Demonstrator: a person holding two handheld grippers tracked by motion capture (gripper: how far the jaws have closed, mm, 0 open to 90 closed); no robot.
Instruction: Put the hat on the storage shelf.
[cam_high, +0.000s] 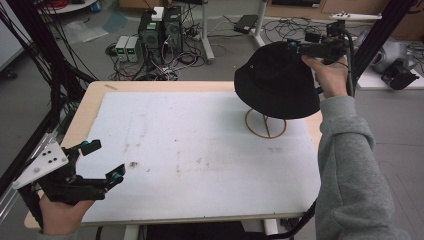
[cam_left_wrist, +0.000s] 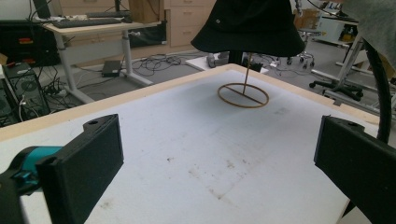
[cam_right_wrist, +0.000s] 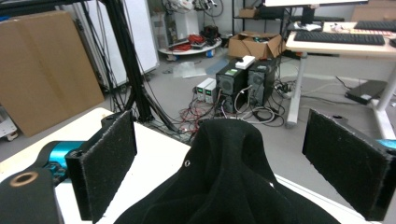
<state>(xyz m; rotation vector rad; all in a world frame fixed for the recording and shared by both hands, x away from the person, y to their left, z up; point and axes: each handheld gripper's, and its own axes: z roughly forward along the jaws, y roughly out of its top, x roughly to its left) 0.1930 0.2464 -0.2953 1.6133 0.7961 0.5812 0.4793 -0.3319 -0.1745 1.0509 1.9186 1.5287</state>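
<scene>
Hovering over the crown of the black bucket hat (cam_high: 276, 82), the right gripper (cam_right_wrist: 219, 161) has its jaws spread wide with the fabric between them but not pinched; it holds nothing. The left gripper (cam_high: 103, 161) waits well apart at the near left corner of the table (cam_high: 95, 95), jaws wide and empty. The hat sits on a wire hat stand (cam_high: 265, 126) at the far right of the white mat (cam_high: 200, 150). Judged step: approach for a grasp, or release just after placing; which one cannot be told. A grasp next would call for lowering and closing on the crown fold. Count: one hat, one stand, two grippers
</scene>
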